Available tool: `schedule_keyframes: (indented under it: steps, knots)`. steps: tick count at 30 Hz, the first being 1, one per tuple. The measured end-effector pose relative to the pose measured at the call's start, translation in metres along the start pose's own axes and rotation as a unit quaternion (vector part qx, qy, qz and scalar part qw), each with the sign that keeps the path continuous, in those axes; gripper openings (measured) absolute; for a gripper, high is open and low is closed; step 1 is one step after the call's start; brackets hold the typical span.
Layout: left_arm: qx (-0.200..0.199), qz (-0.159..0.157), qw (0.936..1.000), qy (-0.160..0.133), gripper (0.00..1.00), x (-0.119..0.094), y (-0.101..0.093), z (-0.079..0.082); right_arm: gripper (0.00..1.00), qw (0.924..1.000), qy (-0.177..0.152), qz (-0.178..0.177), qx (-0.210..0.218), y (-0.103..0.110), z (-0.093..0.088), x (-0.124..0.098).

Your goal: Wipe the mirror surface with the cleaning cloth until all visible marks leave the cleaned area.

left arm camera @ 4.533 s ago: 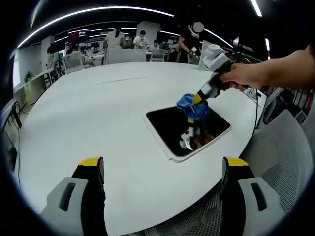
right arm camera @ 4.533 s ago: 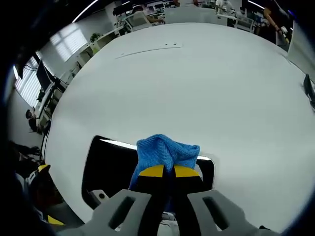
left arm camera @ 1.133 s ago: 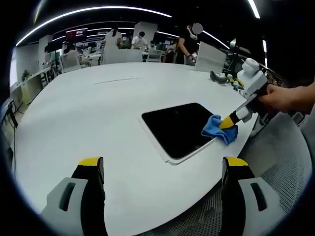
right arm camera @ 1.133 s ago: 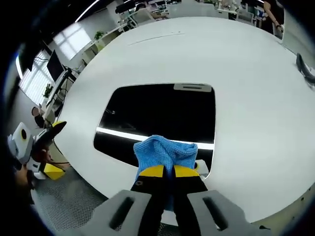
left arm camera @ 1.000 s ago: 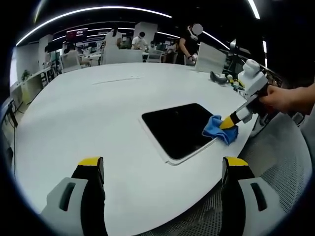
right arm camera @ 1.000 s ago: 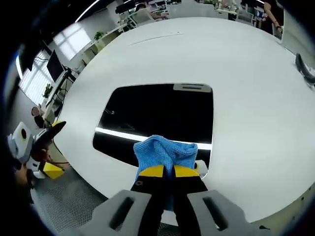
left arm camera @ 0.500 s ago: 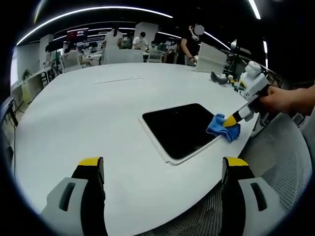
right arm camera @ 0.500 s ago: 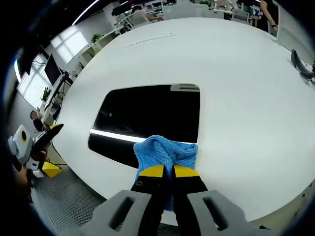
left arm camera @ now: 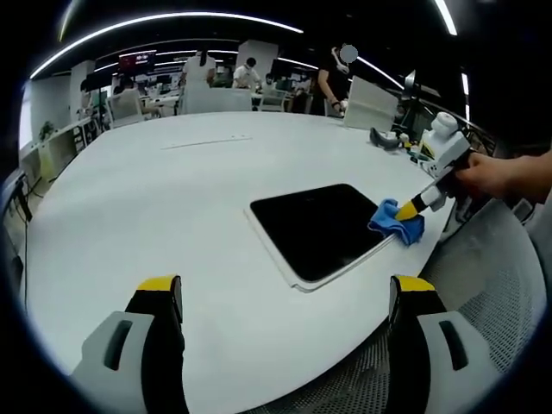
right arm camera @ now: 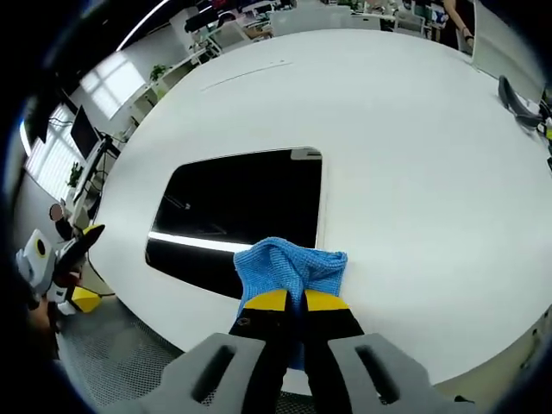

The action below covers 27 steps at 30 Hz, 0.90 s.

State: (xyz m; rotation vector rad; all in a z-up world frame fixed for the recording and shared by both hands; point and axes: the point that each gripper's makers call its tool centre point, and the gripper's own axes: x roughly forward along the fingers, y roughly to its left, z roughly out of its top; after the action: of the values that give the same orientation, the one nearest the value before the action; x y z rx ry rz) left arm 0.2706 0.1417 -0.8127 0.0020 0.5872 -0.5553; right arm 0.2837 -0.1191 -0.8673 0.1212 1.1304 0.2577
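The mirror is a dark rounded rectangle with a white rim, lying flat on the white table. My right gripper, held by a hand, is shut on the blue cleaning cloth at the mirror's right corner. In the right gripper view the cloth bulges from the closed right gripper, lapping over the corner of the mirror and onto the table beside it. My left gripper hovers open near the table's front edge, holding nothing. It also appears at the left edge as the left gripper.
A black object and a white upright panel stand at the table's far right. A grey mesh chair sits off the table's right edge. People and desks fill the background. A dark object lies near the table's edge.
The right gripper has slid the cloth from the mirror's middle to its right corner, partly onto the table. The left gripper has stayed open and still.
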Motion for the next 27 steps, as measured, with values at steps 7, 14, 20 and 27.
schedule_keyframes:
  steps: [7,14,20,27]
  knots:
    - [0.001,-0.001,1.0,-0.002,0.99,0.0,0.0,0.001,0.0,1.0,0.002,-0.001,-0.001,0.0,0.001,0.001]
    - [0.0,0.0,1.0,-0.004,0.99,0.0,0.0,0.001,0.0,0.9999,0.001,-0.008,-0.007,0.0,0.007,0.004]
    - [-0.004,0.001,1.0,-0.006,0.99,0.0,0.0,0.002,0.0,0.9998,0.001,-0.012,-0.015,-0.001,0.013,0.007]
    - [-0.006,0.0,1.0,-0.006,0.99,0.0,0.001,0.001,0.0,0.9998,0.0,-0.015,-0.014,-0.003,0.022,0.011]
